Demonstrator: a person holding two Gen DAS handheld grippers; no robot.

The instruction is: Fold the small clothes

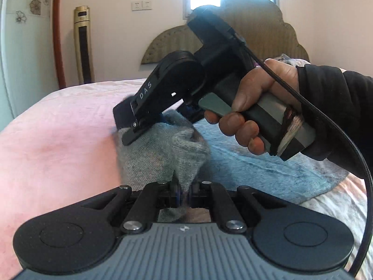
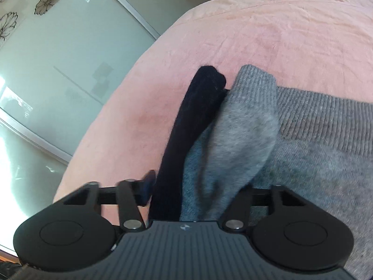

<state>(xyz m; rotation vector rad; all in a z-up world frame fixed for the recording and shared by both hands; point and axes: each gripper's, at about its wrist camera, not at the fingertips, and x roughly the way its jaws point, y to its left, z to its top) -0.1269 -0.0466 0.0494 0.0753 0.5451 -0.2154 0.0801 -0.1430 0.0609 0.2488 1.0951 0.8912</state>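
Observation:
A grey knit garment (image 1: 149, 158) lies on the pink bed cover (image 1: 58, 151). My left gripper (image 1: 184, 186) is shut on a raised peak of its fabric, close to the camera. My right gripper (image 1: 127, 131), held by a hand (image 1: 251, 107) in a black sleeve, points down onto the garment's far edge. In the right wrist view the right gripper (image 2: 219, 81) has its jaws close together on a fold of the grey garment (image 2: 314, 163) by the ribbed hem. Its black left finger (image 2: 186, 128) is blurred. The fold hides most of the other finger.
A blue fleece cloth (image 1: 256, 163) lies under and to the right of the garment. The headboard (image 1: 268, 35) stands behind and a tall gold fan unit (image 1: 84, 44) stands by the wall. A glass sliding door (image 2: 58, 70) runs beside the rounded edge of the bed cover (image 2: 256, 35).

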